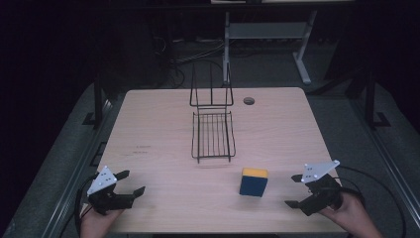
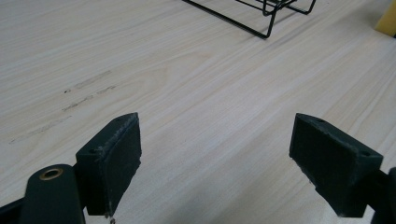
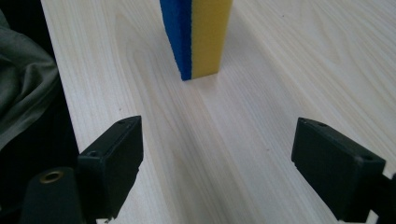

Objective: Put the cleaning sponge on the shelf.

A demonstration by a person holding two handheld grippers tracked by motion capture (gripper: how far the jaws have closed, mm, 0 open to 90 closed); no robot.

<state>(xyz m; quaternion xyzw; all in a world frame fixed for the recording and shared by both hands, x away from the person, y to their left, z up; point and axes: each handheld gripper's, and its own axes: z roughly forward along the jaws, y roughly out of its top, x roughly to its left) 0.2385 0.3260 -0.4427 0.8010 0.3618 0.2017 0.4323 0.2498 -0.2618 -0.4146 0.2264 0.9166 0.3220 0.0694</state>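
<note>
A blue sponge with a yellow face (image 1: 253,182) stands on edge on the pale wooden table (image 1: 158,124), toward the front right. In the right gripper view the sponge (image 3: 196,37) rises straight ahead of the jaws, and a strip of bare table lies between. My right gripper (image 1: 292,190) (image 3: 217,140) is open and empty, just right of the sponge. A black wire rack (image 1: 213,134) sits at the table's middle, with an upright wire back at its far end. My left gripper (image 1: 133,181) (image 2: 215,135) is open and empty at the front left, angled toward the rack (image 2: 266,14).
A round cable hole (image 1: 249,100) lies in the table behind the rack. A corner of the sponge (image 2: 387,21) shows at the left gripper view's top right. The table's front edge and grey cloth (image 3: 23,84) lie close beside the right gripper. Dark floor and a desk frame (image 1: 267,34) lie beyond.
</note>
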